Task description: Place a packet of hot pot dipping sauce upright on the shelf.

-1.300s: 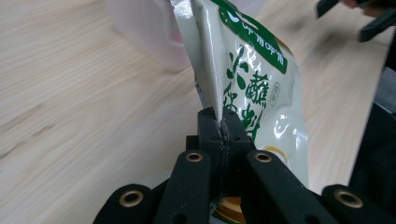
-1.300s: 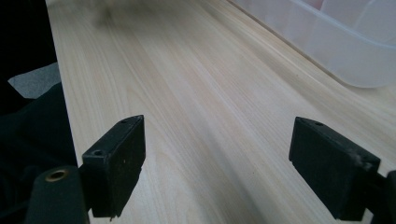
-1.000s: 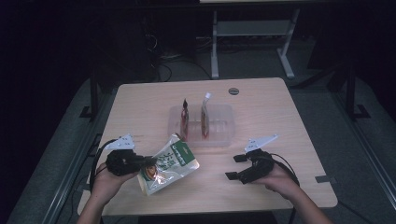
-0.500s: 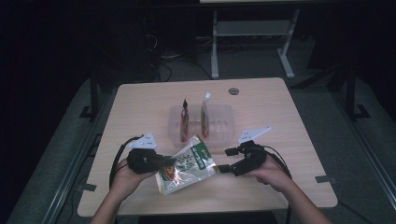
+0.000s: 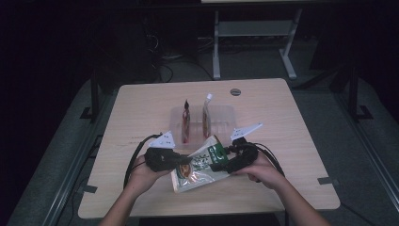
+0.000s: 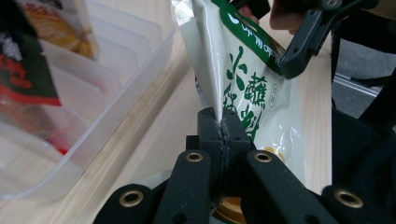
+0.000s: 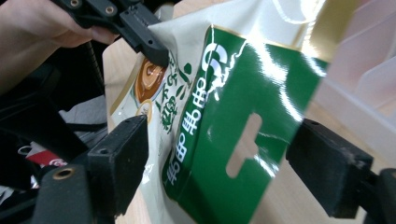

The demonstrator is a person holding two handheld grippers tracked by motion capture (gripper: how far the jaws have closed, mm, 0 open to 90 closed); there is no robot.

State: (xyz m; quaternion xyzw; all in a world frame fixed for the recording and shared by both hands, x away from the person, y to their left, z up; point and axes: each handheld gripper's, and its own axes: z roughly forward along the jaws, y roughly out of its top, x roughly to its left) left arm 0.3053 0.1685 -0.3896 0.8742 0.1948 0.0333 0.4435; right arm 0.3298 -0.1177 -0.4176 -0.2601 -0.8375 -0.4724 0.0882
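two grippers share one green-and-white pouch [image 5: 203, 162] above the surface [image 5: 291, 141]: left gripper [image 6: 219, 123] pinches its edge to steady it, while right gripper [image 7: 224, 172] straddles the top, jaws unclosed, just closing, near the clear bin [image 5: 225, 115].

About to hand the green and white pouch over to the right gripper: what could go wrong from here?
1. The left gripper pinches only a thin edge of the pouch, so it may slip out.
2. The right gripper is open around the green header without pressing; letting go now would likely drop it.
3. The clear bin stands close behind, so a swing could knock it.
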